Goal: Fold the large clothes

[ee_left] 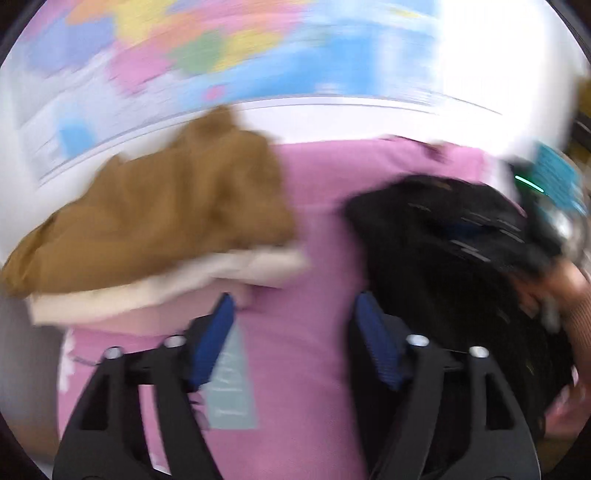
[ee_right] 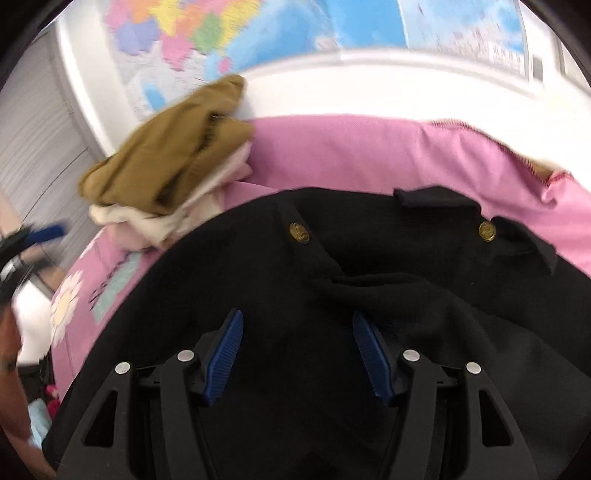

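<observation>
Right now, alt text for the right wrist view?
The open right gripper hovers over a rumpled black coat with two brass buttons, lying on a pink sheet. A stack of tan and cream folded clothes sits at the sheet's far left, below a colourful wall map.

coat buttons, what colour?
Gold buttons on the black coat; clearest in the right wrist view.

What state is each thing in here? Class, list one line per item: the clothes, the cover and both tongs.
Black coat: crumpled on the cover, unfolded, two gold buttons showing.
Brown garment: folded, lying on a cream garment.
Pink cover: spread flat under everything.
Left tongs: open, empty.
Right tongs: open, empty, above the coat.
</observation>
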`<action>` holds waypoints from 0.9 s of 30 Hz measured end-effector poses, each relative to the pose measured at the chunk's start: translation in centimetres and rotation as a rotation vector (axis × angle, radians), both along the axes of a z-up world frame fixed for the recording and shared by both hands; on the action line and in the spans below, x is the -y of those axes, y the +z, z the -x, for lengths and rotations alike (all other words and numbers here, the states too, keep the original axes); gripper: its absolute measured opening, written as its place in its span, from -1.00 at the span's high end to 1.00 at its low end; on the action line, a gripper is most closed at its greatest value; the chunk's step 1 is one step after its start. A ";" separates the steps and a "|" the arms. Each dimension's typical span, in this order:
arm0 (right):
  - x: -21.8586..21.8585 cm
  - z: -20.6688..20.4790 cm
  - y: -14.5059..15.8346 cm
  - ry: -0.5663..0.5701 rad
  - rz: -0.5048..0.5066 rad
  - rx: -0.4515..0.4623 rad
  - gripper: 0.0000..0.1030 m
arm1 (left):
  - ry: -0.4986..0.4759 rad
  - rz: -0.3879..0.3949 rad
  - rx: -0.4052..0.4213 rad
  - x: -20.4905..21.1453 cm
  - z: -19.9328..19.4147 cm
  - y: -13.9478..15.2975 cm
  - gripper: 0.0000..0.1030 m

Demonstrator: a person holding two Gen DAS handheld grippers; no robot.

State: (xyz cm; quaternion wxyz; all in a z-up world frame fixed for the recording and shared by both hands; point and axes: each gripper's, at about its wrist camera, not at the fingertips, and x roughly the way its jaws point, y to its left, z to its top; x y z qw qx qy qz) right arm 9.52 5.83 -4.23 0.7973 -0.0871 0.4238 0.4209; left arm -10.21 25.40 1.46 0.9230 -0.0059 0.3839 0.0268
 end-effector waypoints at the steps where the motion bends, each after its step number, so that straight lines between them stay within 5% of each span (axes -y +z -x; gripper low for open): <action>1: -0.3 -0.4 -0.2 -0.010 -0.002 -0.011 -0.17 | -0.050 0.029 -0.006 1.3 0.3 -0.3 -0.52; 4: -1.0 -1.1 -0.8 -0.043 0.009 -0.025 -0.20 | -0.187 0.102 -0.054 5.2 0.8 -1.9 -0.63; 8: -1.0 -0.7 -0.5 -0.033 0.001 -0.023 -0.20 | -0.210 0.117 -0.144 7.7 -0.5 -4.7 -0.55; 9: -0.7 -0.5 -0.5 -0.029 0.000 -0.023 -0.20 | -0.201 0.140 -0.184 7.5 -1.2 -5.7 -0.02; 10: -0.5 -0.4 -0.4 -0.028 0.003 -0.019 -0.20 | -0.181 0.143 -0.212 7.1 -1.9 -6.4 0.71; 13: 0.0 -0.2 -0.2 -0.022 -0.001 -0.018 -0.20 | -0.094 0.161 -0.208 4.0 -3.0 -6.1 0.90; 20: -0.6 0.4 1.1 0.002 -0.027 0.035 -0.20 | 0.148 0.047 -0.057 -3.4 -2.8 -0.1 0.86; 24: -2.7 -0.5 -0.2 0.007 -0.005 -0.005 -0.20 | 0.243 -0.066 -0.071 -3.5 -3.5 0.1 -0.12; 27: -3.4 -1.3 -1.5 -0.006 0.024 -0.037 -0.20 | 0.218 -0.061 -0.028 -2.8 -2.5 1.1 -0.25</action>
